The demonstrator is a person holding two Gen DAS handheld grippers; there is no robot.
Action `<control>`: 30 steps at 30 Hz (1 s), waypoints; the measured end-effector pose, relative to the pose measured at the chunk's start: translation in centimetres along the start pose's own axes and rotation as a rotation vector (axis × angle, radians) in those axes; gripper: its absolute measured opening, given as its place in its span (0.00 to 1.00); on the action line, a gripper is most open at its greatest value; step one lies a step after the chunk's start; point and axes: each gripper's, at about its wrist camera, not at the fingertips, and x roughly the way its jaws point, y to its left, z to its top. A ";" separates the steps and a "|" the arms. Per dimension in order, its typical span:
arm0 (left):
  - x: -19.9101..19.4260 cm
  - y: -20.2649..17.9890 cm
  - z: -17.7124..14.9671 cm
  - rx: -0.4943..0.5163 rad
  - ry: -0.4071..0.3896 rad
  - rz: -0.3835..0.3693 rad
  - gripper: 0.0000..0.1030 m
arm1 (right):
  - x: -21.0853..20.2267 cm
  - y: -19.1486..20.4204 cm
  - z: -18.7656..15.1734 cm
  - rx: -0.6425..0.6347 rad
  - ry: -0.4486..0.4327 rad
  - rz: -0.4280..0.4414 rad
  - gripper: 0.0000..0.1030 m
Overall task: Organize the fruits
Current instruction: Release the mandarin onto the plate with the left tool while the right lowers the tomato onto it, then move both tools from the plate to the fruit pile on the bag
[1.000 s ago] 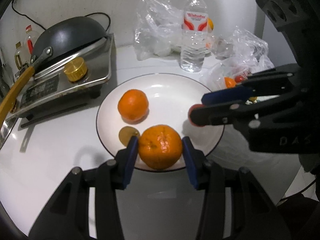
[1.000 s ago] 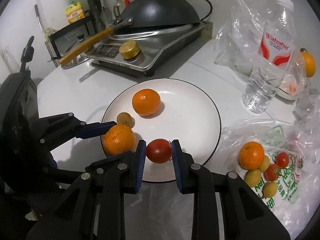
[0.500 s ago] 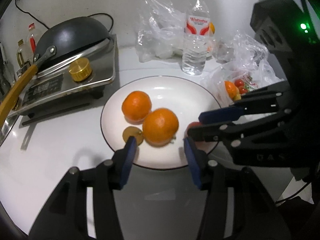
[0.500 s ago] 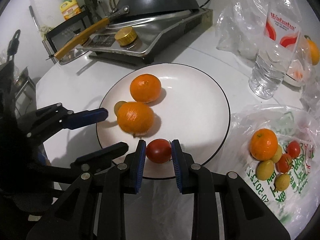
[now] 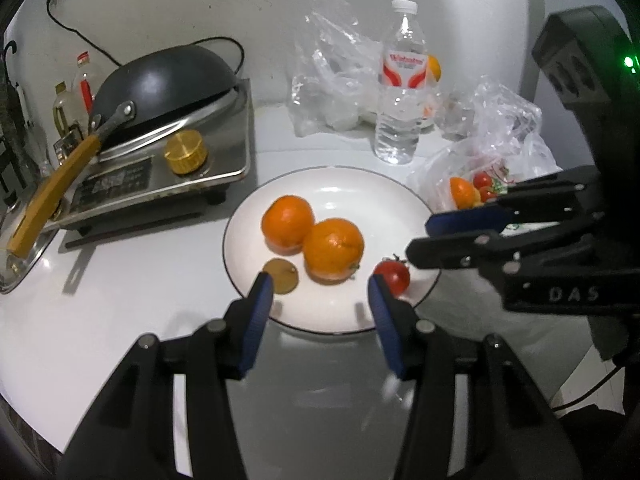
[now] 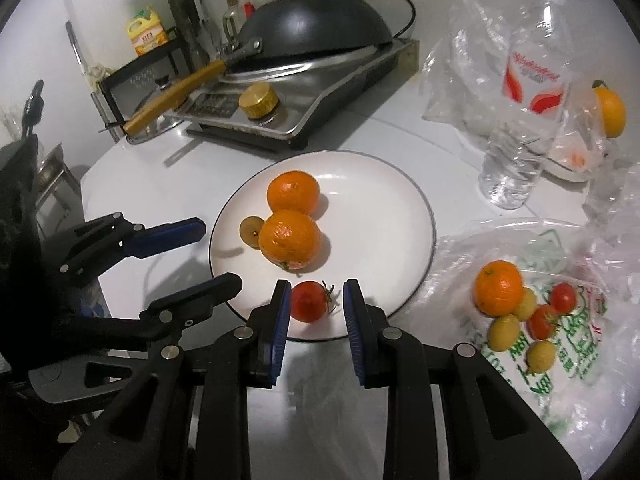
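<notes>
Right wrist view: right gripper (image 6: 316,304) jaws apart w/ tomato (image 6: 308,301) lying loose between, on plate (image 6: 384,184) near edge, likely just set down. Left gripper (image 5: 320,294) also wide, holding nothing. More fruit waiting in bag (image 6: 532,312).

Both the left gripper (image 5: 320,292) and right gripper (image 6: 316,304) hung low with jaws spread wide, gripping nothing.
</notes>
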 end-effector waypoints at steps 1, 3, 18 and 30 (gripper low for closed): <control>-0.2 -0.3 0.2 -0.001 -0.005 0.001 0.49 | -0.4 -0.1 -0.1 0.001 -0.007 -0.003 0.28; -0.5 -0.7 0.5 0.001 -0.016 0.001 0.49 | -1.4 -0.5 -0.3 0.001 -0.022 -0.011 0.28; -1.6 -5.7 2.2 0.038 -0.052 -0.012 0.49 | -6.7 -4.9 -3.0 0.052 -0.088 -0.072 0.28; -1.2 -9.4 3.0 0.076 -0.047 -0.040 0.50 | -8.6 -8.1 -4.9 0.099 -0.113 -0.092 0.28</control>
